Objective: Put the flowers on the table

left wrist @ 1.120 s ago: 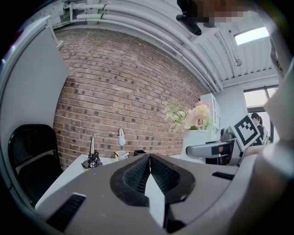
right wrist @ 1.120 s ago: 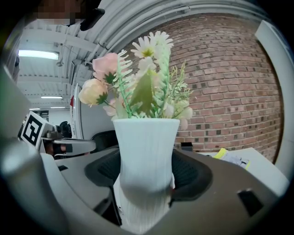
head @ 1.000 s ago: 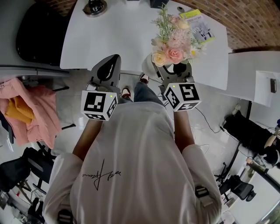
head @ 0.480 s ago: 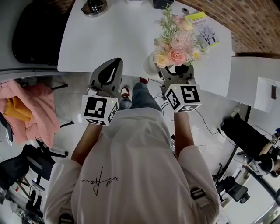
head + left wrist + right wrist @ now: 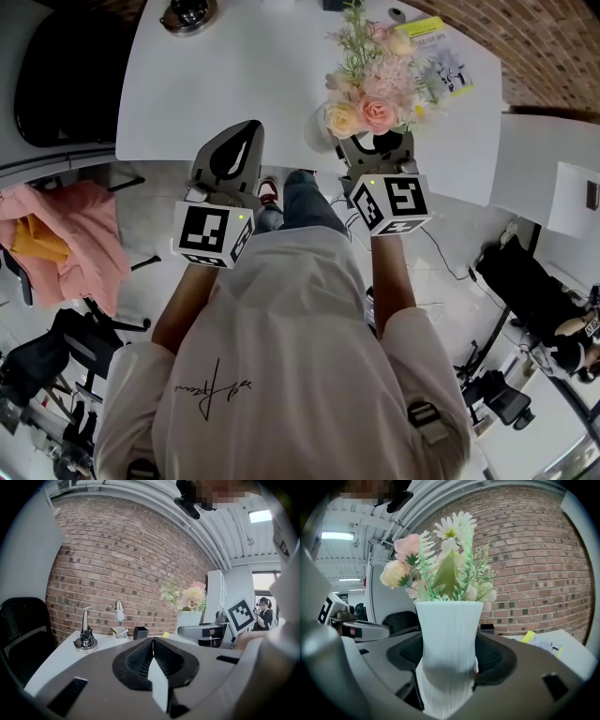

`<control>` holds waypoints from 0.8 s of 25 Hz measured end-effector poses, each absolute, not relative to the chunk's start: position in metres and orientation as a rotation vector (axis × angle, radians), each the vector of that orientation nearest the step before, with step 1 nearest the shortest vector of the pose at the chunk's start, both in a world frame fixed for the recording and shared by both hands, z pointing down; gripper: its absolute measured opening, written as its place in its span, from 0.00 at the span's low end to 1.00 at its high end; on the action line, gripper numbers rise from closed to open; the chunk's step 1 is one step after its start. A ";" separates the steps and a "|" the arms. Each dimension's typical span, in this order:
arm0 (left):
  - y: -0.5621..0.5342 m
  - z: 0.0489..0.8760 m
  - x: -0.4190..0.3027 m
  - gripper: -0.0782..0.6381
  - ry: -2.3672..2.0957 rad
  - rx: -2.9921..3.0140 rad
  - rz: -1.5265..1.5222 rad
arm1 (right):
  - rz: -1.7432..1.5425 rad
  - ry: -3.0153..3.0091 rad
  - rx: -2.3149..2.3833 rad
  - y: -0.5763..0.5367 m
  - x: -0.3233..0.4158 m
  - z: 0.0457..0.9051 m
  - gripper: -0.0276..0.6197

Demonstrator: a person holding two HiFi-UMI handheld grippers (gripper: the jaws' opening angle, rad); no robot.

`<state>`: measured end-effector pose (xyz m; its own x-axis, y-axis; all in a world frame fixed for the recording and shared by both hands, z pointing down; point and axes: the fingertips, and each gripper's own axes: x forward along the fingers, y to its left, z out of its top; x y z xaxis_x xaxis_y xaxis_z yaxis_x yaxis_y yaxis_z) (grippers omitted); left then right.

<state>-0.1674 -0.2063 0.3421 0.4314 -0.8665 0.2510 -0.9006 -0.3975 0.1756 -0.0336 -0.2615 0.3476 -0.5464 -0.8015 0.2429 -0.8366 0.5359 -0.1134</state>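
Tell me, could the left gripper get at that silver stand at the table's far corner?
Probably yes. The left gripper is shut and empty, and bare white table lies between it and the silver stand; it would have to open and reach far.

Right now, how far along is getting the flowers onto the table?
Done: the right gripper is shut on the white ribbed vase, flowers upright. In hand: the vase is held at the near edge of the white table; contact with the top can't be judged. Remaining: set it down and open the fingers. The left gripper is shut, empty.
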 end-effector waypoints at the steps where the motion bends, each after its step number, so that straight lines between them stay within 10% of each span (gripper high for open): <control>1: -0.209 0.344 -0.166 0.12 -1.525 2.403 0.172 | 0.325 -2.606 1.403 -0.265 -0.033 0.349 0.57; 20: -0.260 0.373 -0.144 0.12 -1.486 2.332 0.229 | 0.337 -2.564 1.379 -0.343 -0.015 0.384 0.57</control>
